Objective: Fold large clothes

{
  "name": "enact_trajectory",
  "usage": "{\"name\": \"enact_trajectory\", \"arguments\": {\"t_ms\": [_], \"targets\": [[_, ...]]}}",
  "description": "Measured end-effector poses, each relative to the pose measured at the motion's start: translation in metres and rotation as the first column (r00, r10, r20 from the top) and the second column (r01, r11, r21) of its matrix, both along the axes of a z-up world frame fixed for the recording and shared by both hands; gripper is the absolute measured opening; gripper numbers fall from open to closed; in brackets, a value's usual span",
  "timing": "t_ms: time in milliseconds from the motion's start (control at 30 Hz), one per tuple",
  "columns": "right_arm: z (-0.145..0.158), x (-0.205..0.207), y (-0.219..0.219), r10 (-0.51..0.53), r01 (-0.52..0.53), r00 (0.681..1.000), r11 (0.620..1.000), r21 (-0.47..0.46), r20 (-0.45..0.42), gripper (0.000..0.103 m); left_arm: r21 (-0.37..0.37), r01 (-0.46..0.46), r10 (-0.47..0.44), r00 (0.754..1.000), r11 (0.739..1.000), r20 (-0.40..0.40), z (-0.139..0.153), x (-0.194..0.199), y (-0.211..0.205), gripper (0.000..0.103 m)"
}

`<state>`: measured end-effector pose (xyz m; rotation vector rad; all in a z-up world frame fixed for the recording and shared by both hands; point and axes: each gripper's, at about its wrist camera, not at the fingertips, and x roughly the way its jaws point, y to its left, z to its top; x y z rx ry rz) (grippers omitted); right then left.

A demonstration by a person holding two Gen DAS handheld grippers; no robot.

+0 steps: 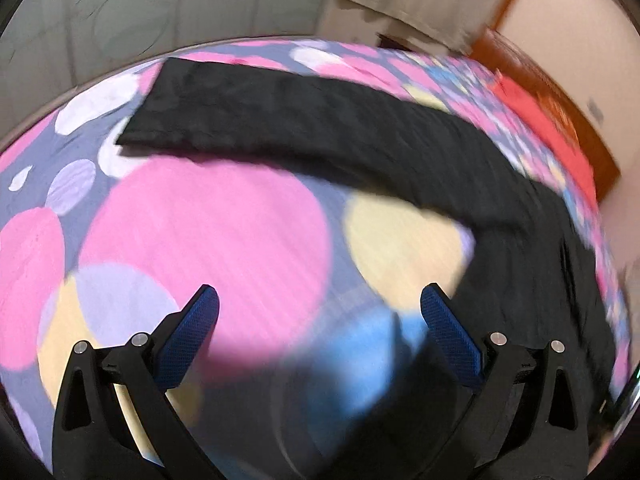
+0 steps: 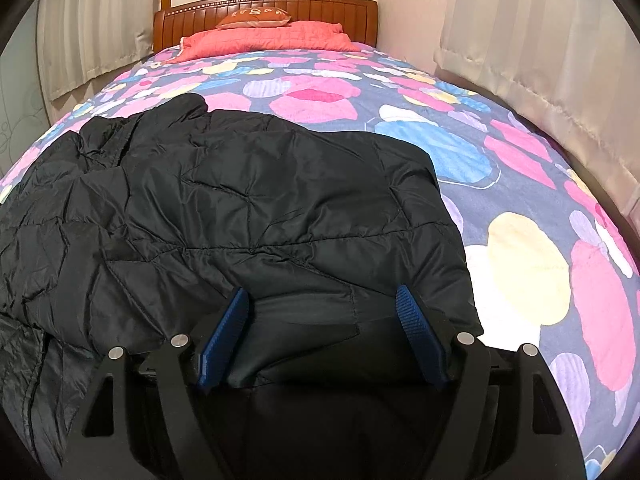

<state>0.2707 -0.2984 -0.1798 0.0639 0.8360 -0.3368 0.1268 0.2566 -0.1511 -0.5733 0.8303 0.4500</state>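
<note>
Right wrist: pillow (image 2: 256, 17) beyond jacket (image 2: 256, 200) (bedspread (image 2: 520, 184))

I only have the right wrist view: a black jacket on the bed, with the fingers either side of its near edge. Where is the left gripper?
Observer: The left gripper hangs over bare bedspread, beside the black jacket, not on it.
Operator: Is it holding anything?
Observer: No. Its fingers stand wide apart with nothing between them.
Operator: Is any part of the jacket laid out beyond my frame?
Observer: Yes. A long black strip, likely a sleeve, lies stretched flat across the bedspread, though that picture is blurred.
</note>
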Motion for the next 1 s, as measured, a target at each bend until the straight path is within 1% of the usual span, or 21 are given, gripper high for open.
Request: {"name": "enact_trajectory", "arguments": {"t_ms": [100, 133, 233, 267, 300, 367, 400, 433, 467, 500, 533, 567, 600, 667, 700, 733, 833, 900, 1000], "targets": [[0.001, 0.0, 0.0, 0.0, 0.0, 1.0, 1.0, -0.007, 0.0, 0.075, -0.039, -0.057, 0.058, 0.998, 0.998, 0.039, -0.002, 0.01, 0.034, 0.101], [0.001, 0.0, 0.0, 0.0, 0.0, 1.0, 1.0, -0.011, 0.0, 0.075, -0.06, -0.086, 0.089, 0.994, 0.995, 0.06, -0.003, 0.013, 0.048, 0.1], [0.002, 0.0, 0.001, -0.002, 0.002, 1.0, 1.0, -0.017, -0.001, 0.075, -0.085, -0.156, 0.164, 0.982, 0.984, 0.098, -0.007, 0.018, 0.081, 0.1], [0.002, 0.0, 0.0, -0.002, 0.002, 1.0, 1.0, -0.018, -0.001, 0.075, -0.114, -0.164, 0.177, 0.976, 0.98, 0.124, -0.01, 0.019, 0.092, 0.1], [0.002, 0.0, 0.001, -0.002, 0.002, 1.0, 1.0, -0.018, -0.001, 0.075, -0.128, -0.167, 0.185, 0.972, 0.978, 0.147, -0.011, 0.02, 0.098, 0.099], [0.002, 0.001, 0.001, -0.003, 0.003, 1.0, 1.0, -0.023, -0.001, 0.075, -0.132, -0.191, 0.213, 0.961, 0.973, 0.174, -0.014, 0.02, 0.113, 0.088], [0.002, 0.001, 0.0, -0.003, 0.003, 1.0, 1.0, -0.023, -0.001, 0.075, -0.126, -0.21, 0.231, 0.956, 0.97, 0.181, -0.014, 0.019, 0.118, 0.075], [0.003, 0.0, 0.001, -0.004, 0.004, 1.0, 1.0, -0.025, -0.001, 0.075, -0.139, -0.239, 0.263, 0.946, 0.961, 0.191, -0.016, 0.015, 0.125, 0.064], [0.003, 0.0, 0.001, -0.004, 0.004, 1.0, 1.0, -0.025, -0.001, 0.075, -0.152, -0.249, 0.276, 0.94, 0.956, 0.2, -0.017, 0.012, 0.128, 0.06], [0.003, 0.001, 0.0, -0.004, 0.004, 1.0, 1.0, -0.027, -0.001, 0.075, -0.163, -0.258, 0.289, 0.934, 0.952, 0.21, -0.017, 0.009, 0.132, 0.049], [0.002, 0.0, 0.001, -0.004, 0.004, 1.0, 1.0, -0.026, -0.001, 0.075, -0.161, -0.266, 0.295, 0.934, 0.951, 0.202, -0.017, 0.009, 0.134, 0.038], [0.002, 0.0, 0.001, -0.003, 0.003, 1.0, 1.0, -0.026, -0.001, 0.075, -0.157, -0.265, 0.293, 0.935, 0.951, 0.2, -0.017, 0.009, 0.135, 0.034], [0.003, 0.0, 0.001, -0.004, 0.004, 1.0, 1.0, -0.027, -0.001, 0.075, -0.155, -0.263, 0.291, 0.936, 0.952, 0.2, -0.017, 0.009, 0.137, 0.026], [0.003, 0.0, 0.0, -0.006, 0.006, 1.0, 1.0, -0.03, 0.0, 0.075, -0.127, -0.25, 0.271, 0.944, 0.96, 0.187, -0.013, 0.013, 0.138, 0.02], [0.004, 0.0, -0.002, -0.006, 0.006, 1.0, 1.0, -0.03, 0.0, 0.075, -0.11, -0.236, 0.254, 0.948, 0.965, 0.19, -0.009, 0.016, 0.136, 0.014], [0.003, 0.0, 0.0, -0.006, 0.006, 1.0, 1.0, -0.029, 0.0, 0.076, -0.091, -0.231, 0.244, 0.952, 0.969, 0.187, -0.005, 0.016, 0.134, 0.011], [0.003, 0.0, -0.001, -0.006, 0.006, 1.0, 1.0, -0.031, 0.001, 0.075, -0.008, -0.212, 0.209, 0.959, 0.977, 0.192, 0.01, 0.023, 0.121, 0.008], [0.003, 0.0, -0.001, -0.006, 0.006, 1.0, 0.999, -0.031, 0.001, 0.075, 0.042, -0.19, 0.177, 0.961, 0.981, 0.212, 0.024, 0.026, 0.109, 0.008], [0.003, 0.0, -0.001, -0.005, 0.005, 1.0, 1.0, -0.03, 0.001, 0.076, 0.119, -0.134, 0.099, 0.96, 0.984, 0.261, 0.052, 0.033, 0.083, 0.008]]}}
